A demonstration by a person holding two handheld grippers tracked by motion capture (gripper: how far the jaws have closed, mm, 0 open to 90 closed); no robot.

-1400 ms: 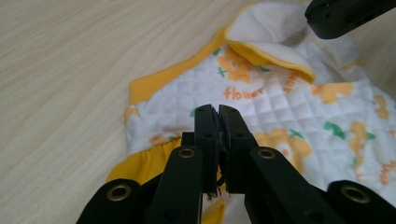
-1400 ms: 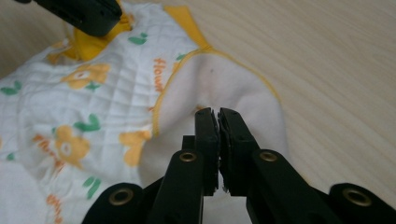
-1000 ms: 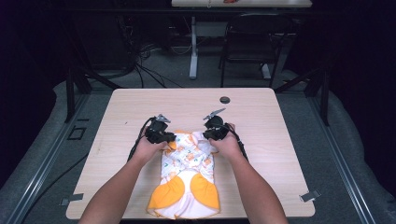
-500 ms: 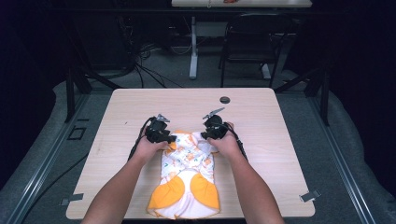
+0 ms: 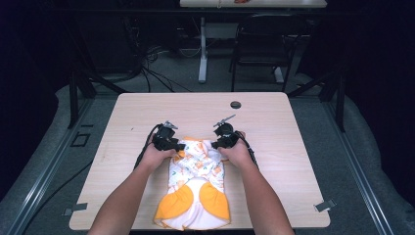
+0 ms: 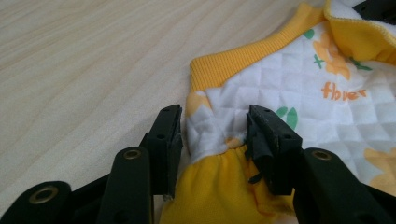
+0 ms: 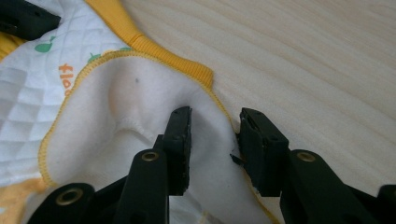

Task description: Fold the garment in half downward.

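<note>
The small quilted garment [image 5: 195, 188], white with orange flowers and yellow trim, lies flat on the near middle of the wooden table [image 5: 293, 161], its two orange patches nearest the person and its ribbed collar end farthest. The left gripper [image 5: 169, 142] sits at the garment's far left corner and the right gripper [image 5: 222, 138] at its far right corner, each held in a hand whose forearm comes in from the near edge.

In the left gripper view the black jaws stand apart and have just been opening; a fold of quilted cloth [image 6: 217, 123] rises between them, and the pads sit just beside it without squeezing. Beyond it runs the yellow ribbed band [image 6: 243, 58], and green and orange print with lettering spreads to the right.

In the right gripper view the jaws are likewise apart and have just been opening; the turned-over white inner side of the cloth [image 7: 140, 112], edged in yellow stitching, lies between and under them, loose. A tip of the other gripper shows at the top left corner.

Farther off on the table, well apart from the garment, is a small dark round object [image 5: 236, 105], too small to identify. Beyond the table stand a dark chair [image 5: 257, 54] and another table's leg [image 5: 202, 54], with cables on the floor. The garment's near hem is cut off by the bottom of the high view.
</note>
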